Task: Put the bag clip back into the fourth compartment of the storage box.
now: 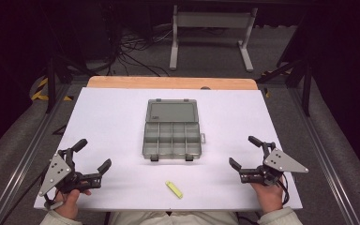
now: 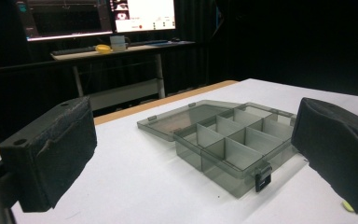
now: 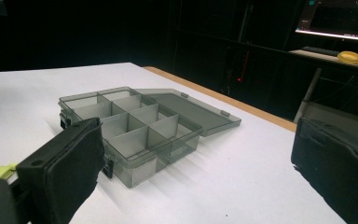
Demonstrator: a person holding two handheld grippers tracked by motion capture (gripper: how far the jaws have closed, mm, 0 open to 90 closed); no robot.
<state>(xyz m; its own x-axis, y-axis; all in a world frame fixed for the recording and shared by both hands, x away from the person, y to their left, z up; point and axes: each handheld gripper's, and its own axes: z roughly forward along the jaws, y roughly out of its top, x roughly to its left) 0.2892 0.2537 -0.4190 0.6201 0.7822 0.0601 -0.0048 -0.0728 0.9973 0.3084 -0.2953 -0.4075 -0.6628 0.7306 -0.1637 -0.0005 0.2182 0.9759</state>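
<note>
My left gripper (image 1: 93,153) sits over the table's (image 1: 112,122) near left corner, jaws spread wide with nothing between them. In the left gripper view both black pads (image 2: 51,151) stand far apart, and the box (image 2: 228,140) shows in the gap beyond them, well clear of either pad.

My right gripper (image 1: 243,151) sits over the near right corner, jaws likewise wide and empty. Seen along its own jaws, the pads (image 3: 63,172) frame the box (image 3: 135,126) without touching it.

The box (image 1: 172,129) is grey, see-through plastic and lies flat near the table's middle, between my two grippers and a little farther from the near edge than they are. Its lid (image 1: 171,111) is open and folded flat toward the far edge, hinged along the tray's far side. The tray is split by dividers into compartments; all that I can see into hold nothing. Two dark latches (image 1: 153,158) sit on the side facing the near edge.

A small yellow-green piece (image 1: 174,189) lies flat close to the near edge, about midway along it, apart from the box and from both grippers. Its end shows at the bottom right corner of the left gripper view (image 2: 347,206).
</note>
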